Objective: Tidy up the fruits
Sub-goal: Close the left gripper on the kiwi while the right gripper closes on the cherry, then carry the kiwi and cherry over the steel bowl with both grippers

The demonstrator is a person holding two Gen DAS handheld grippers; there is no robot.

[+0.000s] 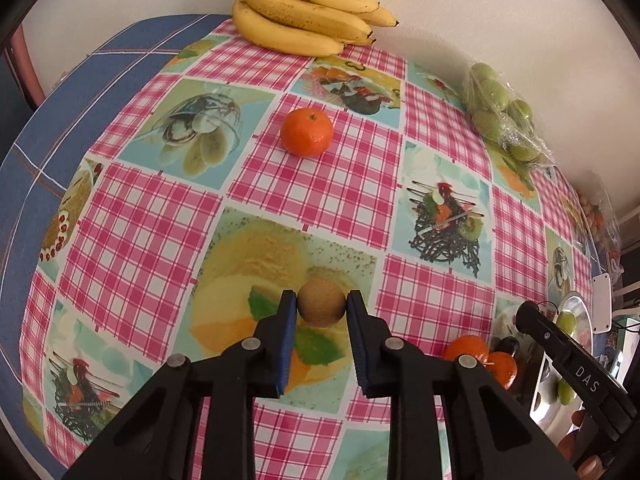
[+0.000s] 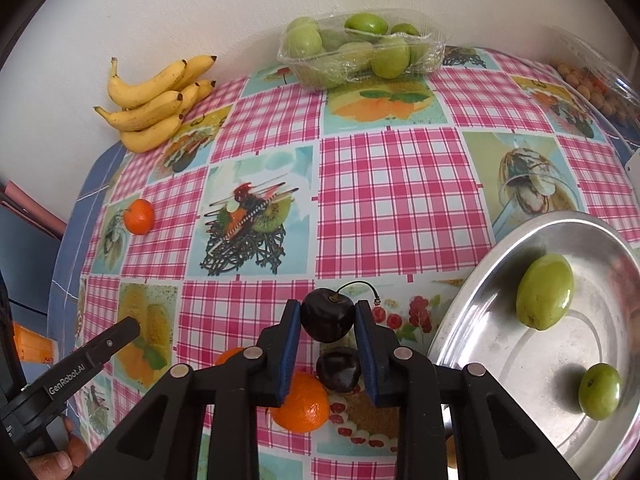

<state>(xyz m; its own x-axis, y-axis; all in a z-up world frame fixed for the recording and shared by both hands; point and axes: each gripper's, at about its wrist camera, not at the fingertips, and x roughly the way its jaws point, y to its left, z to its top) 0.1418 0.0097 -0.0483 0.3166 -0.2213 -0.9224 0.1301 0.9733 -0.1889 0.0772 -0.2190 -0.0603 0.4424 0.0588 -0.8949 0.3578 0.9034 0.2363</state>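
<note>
Left wrist fisheye showed a small, round, fuzzy brown kiwi [image 1: 321, 303] pinched at the tips of the left tongs [image 1: 321, 305], whose blue pads pressed on its two sides; it sat just over a printed lemon-yellow panel of the chequered tabletop [image 1: 316, 184]. The right wrist view showed a dark, glossy cherry [image 2: 327, 314] with a thin curved stem, clamped the same way in the right tongs [image 2: 327, 315], the pads bearing on either flank. A second dark cherry [image 2: 339, 369] lay on the tabletop below it, in the gap between the fingers but untouched by them.

Counted across both views: one kiwi, two cherries, and three mandarins, one [image 1: 307, 132] alone far ahead of the left tongs and two [image 1: 482, 354] close together by the right tongs (the nearer of these showed partly under the left finger in the right wrist view). One bunch of bananas [image 1: 304, 8] lay at the wall, four or five fruits, hard to separate. One clear plastic tray of green plums [image 2: 360, 50] stood at the far edge, and two loose green plums [image 2: 545, 291] rested well apart in the single metal plate [image 2: 472, 320], just right of the right tongs.
</note>
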